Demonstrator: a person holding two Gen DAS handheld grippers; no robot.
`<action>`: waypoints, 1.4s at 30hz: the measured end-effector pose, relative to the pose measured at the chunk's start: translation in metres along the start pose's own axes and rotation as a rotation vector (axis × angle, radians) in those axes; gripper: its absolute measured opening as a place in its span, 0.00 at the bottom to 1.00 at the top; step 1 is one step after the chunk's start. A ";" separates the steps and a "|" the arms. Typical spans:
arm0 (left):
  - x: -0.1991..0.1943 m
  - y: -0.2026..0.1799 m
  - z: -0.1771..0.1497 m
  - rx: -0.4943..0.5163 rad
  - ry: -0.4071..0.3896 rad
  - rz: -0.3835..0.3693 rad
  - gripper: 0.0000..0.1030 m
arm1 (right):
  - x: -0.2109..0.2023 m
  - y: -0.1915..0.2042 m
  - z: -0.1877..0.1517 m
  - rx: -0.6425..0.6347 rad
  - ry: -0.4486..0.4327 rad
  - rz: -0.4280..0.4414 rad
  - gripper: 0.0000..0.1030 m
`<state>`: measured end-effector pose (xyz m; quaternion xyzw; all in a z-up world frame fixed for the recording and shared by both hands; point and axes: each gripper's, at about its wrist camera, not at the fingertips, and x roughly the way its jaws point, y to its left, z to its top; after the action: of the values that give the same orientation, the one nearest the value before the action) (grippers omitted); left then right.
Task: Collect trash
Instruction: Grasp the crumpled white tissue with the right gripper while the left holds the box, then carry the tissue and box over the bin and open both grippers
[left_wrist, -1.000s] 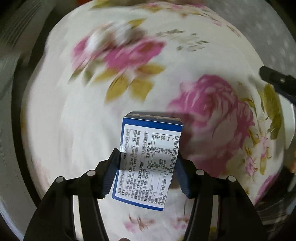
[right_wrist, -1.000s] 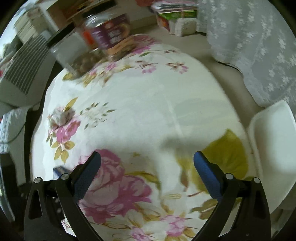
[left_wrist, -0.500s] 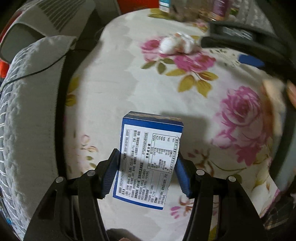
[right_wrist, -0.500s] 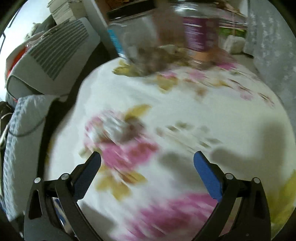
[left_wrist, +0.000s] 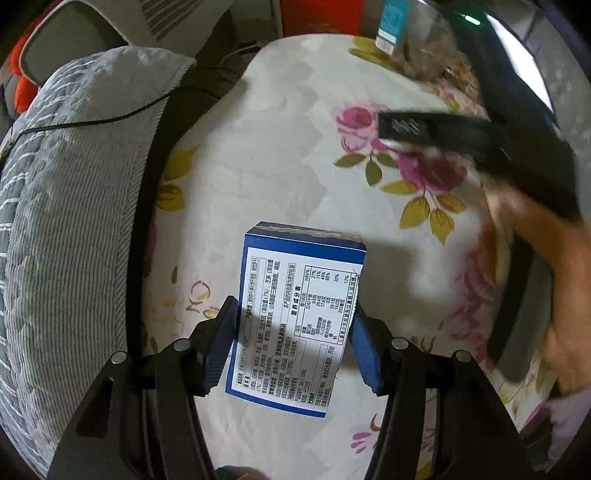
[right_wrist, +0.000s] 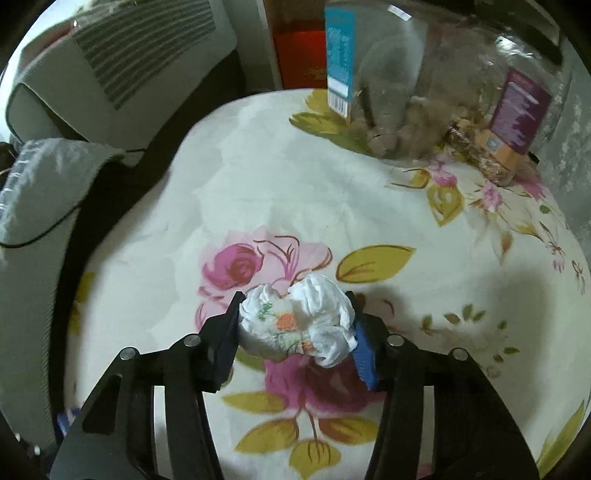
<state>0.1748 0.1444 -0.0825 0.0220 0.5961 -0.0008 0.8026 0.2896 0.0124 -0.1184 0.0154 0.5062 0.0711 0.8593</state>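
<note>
My left gripper (left_wrist: 291, 347) is closed on the blue box (left_wrist: 295, 325), label side up, held clear above the floral worktop (left_wrist: 280, 155). My right gripper (right_wrist: 295, 332) has its fingers (right_wrist: 364, 354) drawn in on both sides of the crumpled tissue wad (right_wrist: 295, 325), which looks to be sitting on or just off the cloth; can't tell which. Wad is soft, so I'd squeeze w/ enough bite that it doesn't slip out, then lift straight up before swinging away. Jars (right_wrist: 443, 92) at the far edge stand well apart, no snag risk. Keep the box level in the left; no bin in view, so look for one next.
</note>
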 end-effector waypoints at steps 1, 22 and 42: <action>-0.003 0.000 0.002 -0.010 -0.010 -0.001 0.55 | -0.007 -0.002 -0.003 -0.001 -0.008 0.003 0.48; -0.043 -0.051 -0.008 0.011 -0.142 0.007 0.56 | -0.133 -0.062 -0.090 -0.017 -0.080 -0.004 0.49; -0.053 -0.144 -0.007 0.111 -0.206 -0.026 0.56 | -0.163 -0.146 -0.123 0.094 -0.123 -0.042 0.49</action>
<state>0.1488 -0.0007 -0.0384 0.0587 0.5096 -0.0465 0.8572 0.1201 -0.1597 -0.0508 0.0496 0.4553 0.0282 0.8885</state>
